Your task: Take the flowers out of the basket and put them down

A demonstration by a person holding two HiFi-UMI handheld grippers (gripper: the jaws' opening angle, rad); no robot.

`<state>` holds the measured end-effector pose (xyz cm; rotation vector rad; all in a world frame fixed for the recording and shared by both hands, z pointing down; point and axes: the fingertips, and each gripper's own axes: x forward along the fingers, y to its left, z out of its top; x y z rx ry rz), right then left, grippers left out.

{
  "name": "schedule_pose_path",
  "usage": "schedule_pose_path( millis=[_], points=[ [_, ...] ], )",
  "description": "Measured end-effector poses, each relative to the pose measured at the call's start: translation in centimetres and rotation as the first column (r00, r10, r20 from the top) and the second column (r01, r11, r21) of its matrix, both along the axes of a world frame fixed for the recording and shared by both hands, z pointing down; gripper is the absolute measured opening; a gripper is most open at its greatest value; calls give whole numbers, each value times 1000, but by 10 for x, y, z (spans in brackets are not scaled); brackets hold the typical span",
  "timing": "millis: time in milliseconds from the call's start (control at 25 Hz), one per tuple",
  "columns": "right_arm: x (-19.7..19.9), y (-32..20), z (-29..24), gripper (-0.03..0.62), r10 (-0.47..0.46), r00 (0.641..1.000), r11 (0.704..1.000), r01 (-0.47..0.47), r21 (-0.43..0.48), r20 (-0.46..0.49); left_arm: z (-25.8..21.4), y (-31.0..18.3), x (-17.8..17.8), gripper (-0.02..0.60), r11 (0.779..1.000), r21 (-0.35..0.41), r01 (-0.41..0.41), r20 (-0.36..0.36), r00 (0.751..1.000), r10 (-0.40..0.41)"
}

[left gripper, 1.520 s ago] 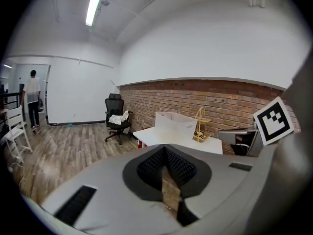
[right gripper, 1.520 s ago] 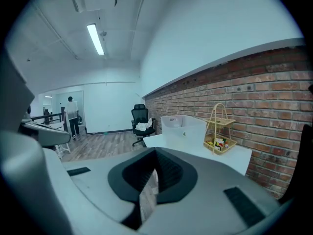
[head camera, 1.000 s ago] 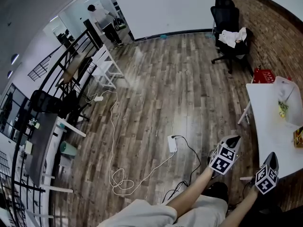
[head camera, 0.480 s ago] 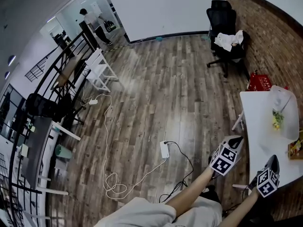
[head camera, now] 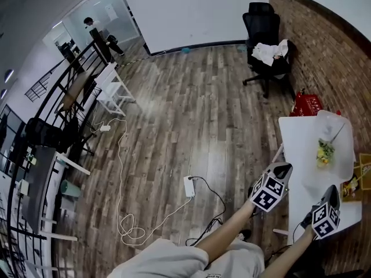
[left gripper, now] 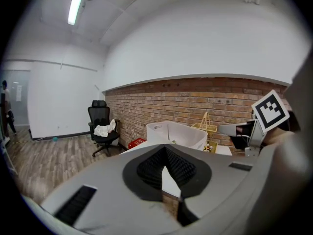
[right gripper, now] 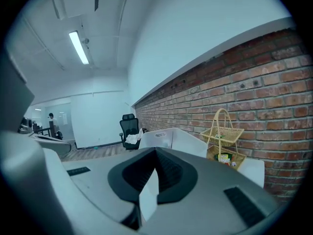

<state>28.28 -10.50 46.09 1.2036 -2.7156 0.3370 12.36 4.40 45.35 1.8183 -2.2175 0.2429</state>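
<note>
Wood-plank flooring (head camera: 191, 114) covers the room, bounded by a white wall at the far end and a red brick wall (head camera: 324, 51) on the right. A white rectangular table (head camera: 301, 172) stands against the brick wall.

**Task item**
- The yellow-blossomed flowers on a thin green stem (head camera: 323, 151) lie inside the white rectangular plastic basket (head camera: 342, 155) on the table.
- The blossoms form a small cluster toward the near end of the basket. The stem runs diagonally away toward the far right corner.
- Blossom detail is too small to make out.

**Grippers**
- Left gripper (left gripper: 165, 150): black ribbed pads meet at the tips, with nothing between them. In the head view it sits over the near left edge of the table.
- Right gripper (right gripper: 155, 153): pads are closed together and empty. In the head view it sits over the near edge of the table, to the right of the left gripper.
- Both grippers point toward the basket, and neither touches the basket or the flowers.

**Surrounding items**
- A yellow two-tier wire basket with an arched handle (right gripper: 224, 140) stands on the table just beyond the white basket, against the bricks. It holds small coloured packets on its lower tier.
- A red plastic crate (head camera: 306, 104) sits on the floor beyond the table.
- A black office chair draped with white cloth (head camera: 264, 42) stands farther along the brick wall.
- A white power strip (head camera: 189, 186) and its cables lie on the floor to the left of the grippers.
</note>
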Motion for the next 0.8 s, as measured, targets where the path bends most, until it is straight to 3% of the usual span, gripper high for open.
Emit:
schedule_pose_path(
  millis=[320, 480, 640, 800],
  points=[
    [5, -33, -5, 11, -23, 999, 1000, 23, 8, 28, -3, -38, 6, 23, 1000, 4, -11, 12, 1000, 10],
    [25, -38, 4, 11, 8, 1000, 1000, -8, 10, 12, 19, -55, 18, 23, 997, -28, -72, 22, 997, 72],
    [-9, -47, -3, 9, -68, 998, 998, 68, 5, -11, 12, -55, -22, 23, 1000, -28, 7, 21, 1000, -6],
    [37, -61, -18, 9, 29, 998, 999, -30, -14, -61, 2, -92, -1, 23, 995, -37, -92, -1, 996, 92]
  ],
)
